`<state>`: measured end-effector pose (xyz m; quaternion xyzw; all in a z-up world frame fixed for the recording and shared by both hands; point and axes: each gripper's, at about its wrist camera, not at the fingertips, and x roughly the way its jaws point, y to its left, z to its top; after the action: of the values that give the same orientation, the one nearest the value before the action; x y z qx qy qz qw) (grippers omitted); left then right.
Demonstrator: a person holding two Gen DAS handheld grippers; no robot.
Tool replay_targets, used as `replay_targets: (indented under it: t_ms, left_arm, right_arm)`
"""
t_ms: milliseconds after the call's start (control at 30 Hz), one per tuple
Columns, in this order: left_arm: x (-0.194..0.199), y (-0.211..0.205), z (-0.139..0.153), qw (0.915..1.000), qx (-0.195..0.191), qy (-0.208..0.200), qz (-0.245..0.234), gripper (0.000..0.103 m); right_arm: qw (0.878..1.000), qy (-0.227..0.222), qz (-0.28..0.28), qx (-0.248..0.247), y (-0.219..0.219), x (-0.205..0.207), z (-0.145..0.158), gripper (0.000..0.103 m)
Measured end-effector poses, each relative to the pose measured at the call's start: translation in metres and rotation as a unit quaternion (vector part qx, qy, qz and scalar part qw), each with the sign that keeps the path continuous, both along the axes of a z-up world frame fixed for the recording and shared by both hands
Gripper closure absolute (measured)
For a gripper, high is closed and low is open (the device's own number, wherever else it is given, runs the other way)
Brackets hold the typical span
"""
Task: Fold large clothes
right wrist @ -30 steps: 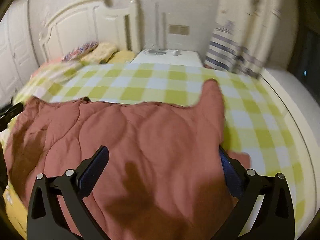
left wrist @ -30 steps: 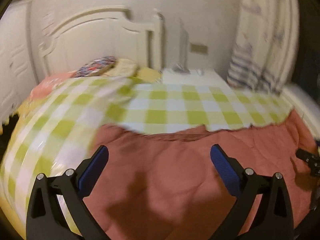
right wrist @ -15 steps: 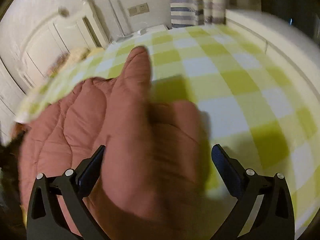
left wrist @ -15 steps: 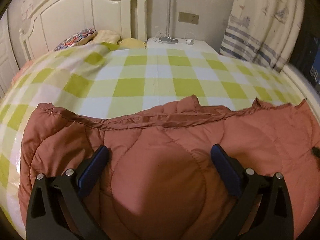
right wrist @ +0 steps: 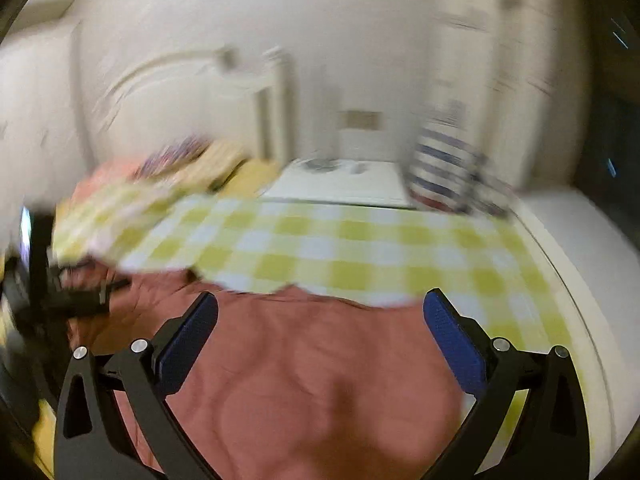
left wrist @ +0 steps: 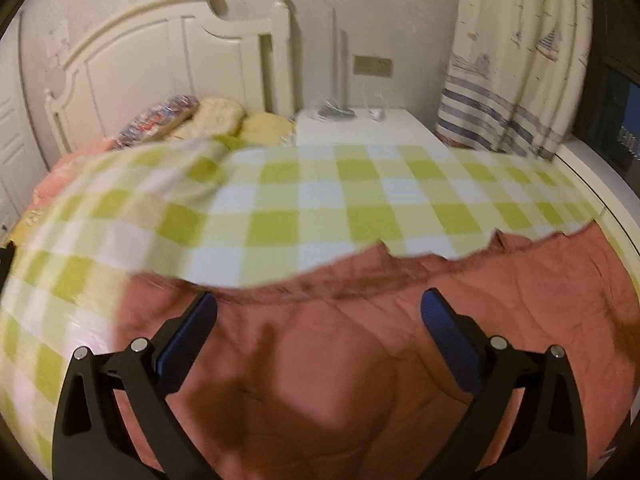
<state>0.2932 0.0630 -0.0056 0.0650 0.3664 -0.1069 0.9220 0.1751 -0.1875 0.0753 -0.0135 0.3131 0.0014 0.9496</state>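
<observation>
Both grippers wide, holding nothing — left gripper (left wrist: 318, 312) and right gripper (right wrist: 320, 312) over rust-red quilted jacket (left wrist: 340, 360) on checked bedspread (left wrist: 320, 196).

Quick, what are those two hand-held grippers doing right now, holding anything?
Left hand-held gripper: open, holding nothing, above the red quilted garment.
Right hand-held gripper: open, holding nothing.

The padded jacket (left wrist: 360, 360) in the near part of the scene is a plain brick red. The bedspread (left wrist: 320, 208) beyond it is checked in lime green and white. At the far left stands a cream headboard (left wrist: 160, 72); at the far right hangs a pale curtain (left wrist: 512, 60) with blue stripes. The gripper pads (left wrist: 188, 340) are blue on black arms.
</observation>
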Motion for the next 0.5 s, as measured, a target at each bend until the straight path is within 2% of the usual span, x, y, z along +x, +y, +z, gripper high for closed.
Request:
replay_targets:
  t_ms: [100,167,233,267,300,367,500]
  left_arm:
    - [0.013,0.015,-0.006,0.9994,0.019,0.016,0.026,0.002]
    - [0.024,0.028,-0.027,0.9979,0.028,0.044,0.039,0.002]
    - [0.034,0.038,-0.049,0.9959,0.016,0.079,0.041,0.002]
    - [0.040,0.045,-0.057,0.9940,-0.018,0.101,0.039,0.002]
    - [0.042,0.049,-0.058,0.9932,-0.031,0.103,0.043,0.002]
    - [0.044,0.047,-0.059,0.9933,-0.027,0.104,0.042,0.002]
    - [0.043,0.041,-0.064,0.9943,-0.007,0.098,0.041,0.002]
  right_arm:
    - [0.997,0.053,0.044,-0.016,0.042,0.044,-0.027,0.005]
    - [0.994,0.091,0.059,-0.027,0.058,0.071,-0.053,0.005]
    - [0.985,0.142,0.061,-0.074,0.065,0.095,-0.096,0.005]
    - [0.983,0.166,0.065,-0.052,0.061,0.101,-0.116,0.004]
    - [0.985,0.163,0.058,0.001,0.047,0.102,-0.120,0.005]
    - [0.985,0.162,0.037,0.040,0.028,0.099,-0.118,0.005]
    - [0.985,0.164,0.037,0.033,0.034,0.097,-0.120,0.005]
